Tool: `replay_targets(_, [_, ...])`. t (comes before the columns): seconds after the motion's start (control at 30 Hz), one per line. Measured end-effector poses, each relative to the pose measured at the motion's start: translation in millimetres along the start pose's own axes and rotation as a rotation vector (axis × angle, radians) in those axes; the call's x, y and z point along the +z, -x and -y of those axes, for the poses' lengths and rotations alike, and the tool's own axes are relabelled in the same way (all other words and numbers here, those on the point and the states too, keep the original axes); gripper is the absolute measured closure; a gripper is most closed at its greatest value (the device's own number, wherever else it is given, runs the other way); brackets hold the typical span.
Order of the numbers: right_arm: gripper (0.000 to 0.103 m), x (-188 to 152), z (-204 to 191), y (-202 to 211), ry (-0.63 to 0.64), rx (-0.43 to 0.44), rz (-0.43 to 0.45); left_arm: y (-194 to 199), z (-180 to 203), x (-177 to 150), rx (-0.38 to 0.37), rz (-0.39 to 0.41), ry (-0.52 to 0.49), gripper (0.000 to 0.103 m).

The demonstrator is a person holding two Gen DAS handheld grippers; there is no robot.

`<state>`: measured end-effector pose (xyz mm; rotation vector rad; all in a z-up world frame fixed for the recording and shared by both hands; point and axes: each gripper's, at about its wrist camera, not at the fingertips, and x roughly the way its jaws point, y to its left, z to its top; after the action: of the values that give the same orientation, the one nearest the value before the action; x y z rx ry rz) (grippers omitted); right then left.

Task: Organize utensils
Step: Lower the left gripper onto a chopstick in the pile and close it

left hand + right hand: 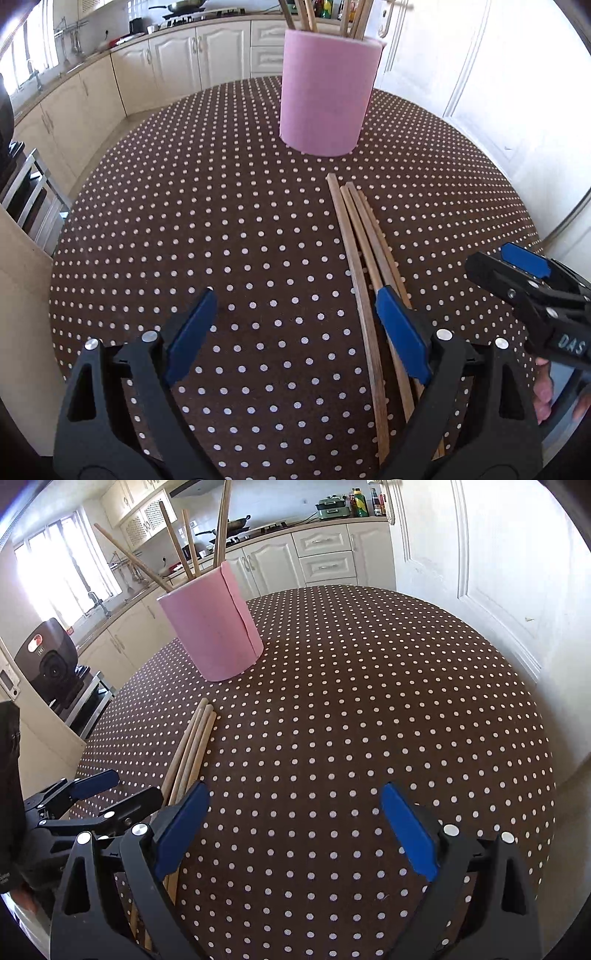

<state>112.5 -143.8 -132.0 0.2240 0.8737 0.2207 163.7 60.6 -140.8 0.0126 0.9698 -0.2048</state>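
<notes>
Step in hand: while both of my grippers hang over the dotted worktop (229, 229), I judge this to be the approach to the next pick, nothing lifted yet.
Loose chopsticks: three wooden chopsticks (364, 258) lie flat, bunched side by side, running from centre frame toward the lower right of the left wrist view; in the right wrist view the same bundle (192, 749) runs to the lower left.
Holder: the pink cylindrical holder (327, 92) stands upright at top centre of the left wrist view, beyond the far tips of the loose sticks and apart from them, with several chopsticks already standing in it.
Left gripper (295, 314): fingers spread wide, nothing between them; the right-hand blue pad (400, 332) sits over the bundle, though I cannot tell whether it touches.
Right gripper (295, 812): fingers also wide apart and empty, over bare cloth just right of the sticks.
Progress: partway, I judge, with some sticks stowed and three left.
Next move calls for: shifting one gripper sideways until the bundle, or one stick, lies between its fingers, then closing low against the cloth.
</notes>
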Motion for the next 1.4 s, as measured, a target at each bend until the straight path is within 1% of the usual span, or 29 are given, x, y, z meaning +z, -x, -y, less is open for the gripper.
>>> replay_targets(0.2, [0.012, -4.3, -7.3, -2.6, 0.021, -0.016, -0.002, -3.7, 5.9, 4.6, 0.041, -0.010, -0.004, 0.016])
replay_targets(0.37, [0.012, -5.8, -9.6, -3.3, 0.028, -0.017, 0.001, -11.6, 16.4, 15.3, 0.072, -0.027, -0.015, 0.017])
replay_targets(0.4, [0.012, -5.4, -10.0, -3.6, 0.029, -0.017, 0.001, -13.0, 19.1, 17.3, 0.081, -0.029, -0.019, 0.018])
replay_targets(0.5, [0.012, -6.0, -10.6, -3.4, 0.040, -0.016, 0.000, -14.2, 26.7, 21.7, 0.092, -0.015, -0.042, 0.029])
replay_targets(0.53, [0.012, -6.1, -10.2, -3.5, 0.040, -0.014, -0.001, -13.4, 30.5, 21.8, 0.097, -0.004, -0.052, 0.037])
replay_targets(0.57, [0.012, -6.1, -9.8, -3.4, 0.039, -0.011, -0.001, -13.3, 33.6, 22.0, 0.091, 0.003, -0.056, 0.049])
replay_targets(0.6, [0.012, -5.8, -9.5, -3.2, 0.037, -0.009, -0.002, -13.7, 37.8, 22.8, 0.078, 0.007, -0.065, 0.055])
replay_targets(0.63, [0.012, -5.5, -9.3, -3.1, 0.035, -0.007, -0.003, -16.1, 47.6, 26.0, 0.071, 0.009, -0.081, 0.067])
replay_targets(0.67, [0.012, -5.1, -8.7, -3.1, 0.034, -0.005, -0.004, -15.5, 53.5, 25.8, 0.073, 0.011, -0.107, 0.074])
replay_targets(0.7, [0.012, -4.5, -7.9, -3.2, 0.032, -0.005, -0.004, -15.6, 59.4, 25.1, 0.085, 0.014, -0.128, 0.075])
replay_targets(0.77, [0.012, -3.4, -6.5, -3.4, 0.027, -0.004, -0.007, -16.1, 66.0, 23.8, 0.087, 0.018, -0.154, 0.084])
replay_targets(0.8, [0.012, -2.4, -6.0, -3.5, 0.026, -0.001, -0.008, -16.1, 67.9, 23.4, 0.091, 0.017, -0.156, 0.085])
replay_targets(0.83, [0.012, -1.5, -5.7, -3.9, 0.025, 0.001, -0.009, -15.7, 69.9, 24.0, 0.099, 0.011, -0.152, 0.091])
replay_targets(0.87, [0.012, -0.5, -5.6, -4.4, 0.025, 0.003, -0.011, -13.1, 70.9, 21.7, 0.101, 0.007, -0.142, 0.094])
replay_targets(0.93, [0.012, 2.3, -7.4, -6.6, 0.029, 0.003, -0.020, -11.0, 67.1, 21.7, 0.082, 0.006, -0.109, 0.096])
replay_targets(1.03, [0.012, 5.8, -16.0, -10.1, 0.050, -0.002, -0.026, -7.6, 54.1, 19.1, 0.057, 0.010, -0.078, 0.096])
replay_targets(1.23, [0.013, 13.2, -39.7, -25.1, 0.105, -0.068, -0.029, -7.4, 27.0, 15.8, 0.004, 0.020, -0.004, 0.097])
replay_targets(1.4, [0.013, 16.3, -47.3, -34.0, 0.101, -0.080, -0.037, -4.3, 7.5, 8.6, -0.035, 0.031, 0.034, 0.096])
